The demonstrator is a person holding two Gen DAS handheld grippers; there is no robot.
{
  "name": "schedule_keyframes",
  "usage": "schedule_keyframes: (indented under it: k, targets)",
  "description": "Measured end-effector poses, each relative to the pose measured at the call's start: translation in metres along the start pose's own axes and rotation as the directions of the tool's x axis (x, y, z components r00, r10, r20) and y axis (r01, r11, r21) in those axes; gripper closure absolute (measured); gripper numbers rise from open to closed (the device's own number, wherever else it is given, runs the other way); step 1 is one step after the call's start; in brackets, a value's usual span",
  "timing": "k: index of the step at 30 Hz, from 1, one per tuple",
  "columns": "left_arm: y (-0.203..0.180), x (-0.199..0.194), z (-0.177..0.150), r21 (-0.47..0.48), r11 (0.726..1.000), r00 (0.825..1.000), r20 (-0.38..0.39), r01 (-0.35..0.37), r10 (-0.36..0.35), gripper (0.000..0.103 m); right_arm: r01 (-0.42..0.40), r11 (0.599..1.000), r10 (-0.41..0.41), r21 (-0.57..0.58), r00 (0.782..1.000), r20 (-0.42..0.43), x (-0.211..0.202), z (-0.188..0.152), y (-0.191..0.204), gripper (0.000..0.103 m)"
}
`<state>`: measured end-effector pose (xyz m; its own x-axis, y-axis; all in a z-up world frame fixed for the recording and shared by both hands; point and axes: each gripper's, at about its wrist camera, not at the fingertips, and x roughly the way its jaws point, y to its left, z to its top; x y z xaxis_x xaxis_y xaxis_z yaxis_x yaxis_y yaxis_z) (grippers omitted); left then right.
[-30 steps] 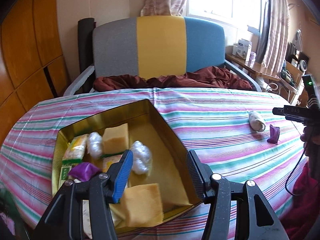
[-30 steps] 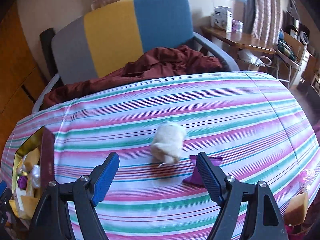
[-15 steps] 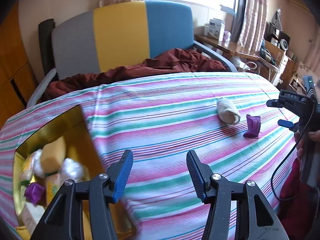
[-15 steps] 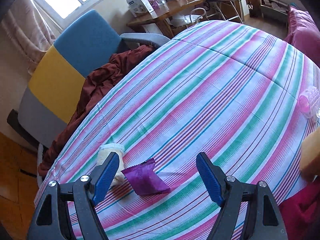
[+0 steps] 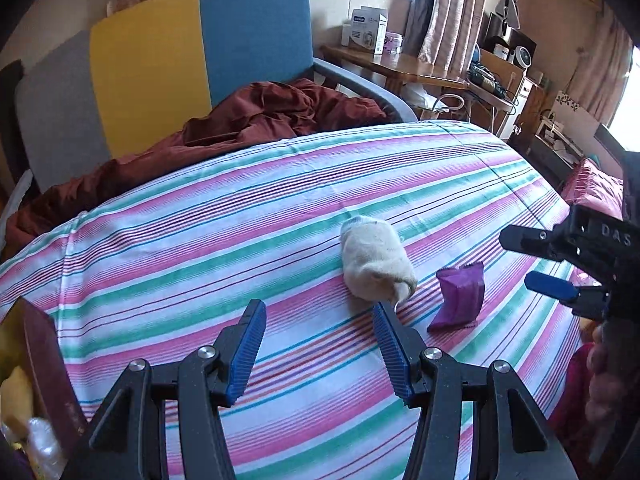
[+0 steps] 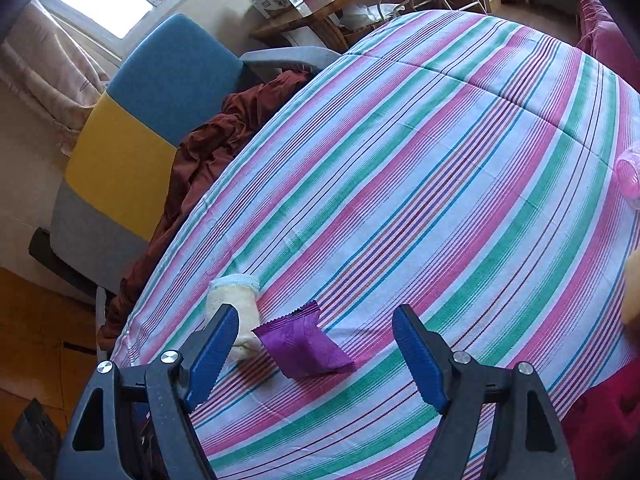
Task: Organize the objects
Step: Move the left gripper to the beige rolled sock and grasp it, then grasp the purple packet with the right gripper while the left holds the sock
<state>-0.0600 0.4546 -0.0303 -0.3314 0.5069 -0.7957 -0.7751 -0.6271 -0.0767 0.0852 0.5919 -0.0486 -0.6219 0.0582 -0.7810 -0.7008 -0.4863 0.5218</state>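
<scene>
Both tongs hover with jaws wide and hold nothing above a striped surface (image 5: 248, 216). A cream rolled sock (image 5: 376, 260) lies near the middle, just ahead of the left tongs (image 5: 318, 346). A purple wrapper (image 6: 304, 344) lies just beside the sock, between the blue pads of the right tongs (image 6: 316, 354).

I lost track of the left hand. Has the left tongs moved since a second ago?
Yes. The left tongs swung right, away from the gold tin, now at the left edge, toward the rolled sock on the striped cloth.
</scene>
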Motion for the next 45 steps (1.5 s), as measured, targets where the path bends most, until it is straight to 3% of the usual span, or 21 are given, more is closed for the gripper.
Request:
schedule_keyframes:
  k: [4, 8, 14, 16, 17, 19, 20, 24, 28, 34, 45]
  targets:
    - [-0.014, 0.023, 0.021, 0.022, 0.999, 1.000, -0.011, 0.023, -0.023, 0.046, -0.017, 1.000, 0.017, -0.001, 1.000, -0.006, 0.000, 0.000, 0.001, 0.022]
    - [-0.026, 0.045, 0.035, 0.032, 0.998, 0.998, -0.020, 0.056, -0.055, 0.038, -0.028, 1.000, 0.028, 0.010, 1.000, -0.014, 0.001, 0.001, -0.001, 0.022]
    - [-0.033, 0.089, 0.042, 0.039, 0.998, 0.996, -0.078, 0.043, -0.040, 0.038, -0.017, 1.000, 0.017, 0.014, 1.000, -0.005, 0.001, 0.003, -0.002, 0.022]
    - [-0.028, 0.097, 0.039, 0.009, 0.996, 0.991, -0.099, 0.093, -0.092, 0.046, -0.017, 1.000, 0.017, 0.015, 1.000, -0.007, 0.001, 0.003, -0.002, 0.022]
    - [-0.027, 0.096, 0.037, 0.002, 0.993, 0.988, -0.096, 0.118, -0.117, 0.050, -0.012, 1.000, 0.012, 0.013, 1.000, -0.007, 0.002, 0.004, -0.002, 0.022]
    - [-0.029, 0.086, 0.030, 0.032, 0.996, 0.994, -0.067, 0.089, -0.086, 0.053, -0.004, 1.000, 0.004, -0.001, 1.000, -0.013, 0.004, 0.005, 0.000, 0.022]
    - [-0.026, 0.082, 0.027, 0.030, 0.996, 0.994, -0.060, 0.088, -0.087, 0.053, -0.031, 0.998, 0.028, -0.059, 0.998, -0.056, 0.006, 0.005, 0.002, 0.023]
    - [0.004, 0.062, 0.002, -0.068, 0.994, 0.995, -0.046, 0.080, -0.083, 0.053, -0.021, 0.993, 0.012, -0.120, 0.997, -0.080, 0.013, 0.003, 0.013, 0.027]
    - [0.024, 0.035, -0.029, -0.103, 0.995, 1.000, -0.030, -0.007, 0.004, 0.053, -0.013, 0.979, -0.016, -0.202, 0.990, -0.140, 0.027, -0.003, 0.026, 0.027]
    - [0.037, 0.007, -0.067, -0.111, 0.992, 0.998, 0.009, -0.063, 0.064, 0.053, 0.040, 0.931, -0.114, -0.362, 0.976, -0.186, 0.048, -0.017, 0.049, 0.027]
    - [0.040, -0.001, -0.085, -0.126, 0.990, 0.996, 0.053, -0.059, 0.066, 0.052, 0.128, 0.890, -0.227, -0.438, 0.957, -0.182, 0.071, -0.021, 0.054, 0.027]
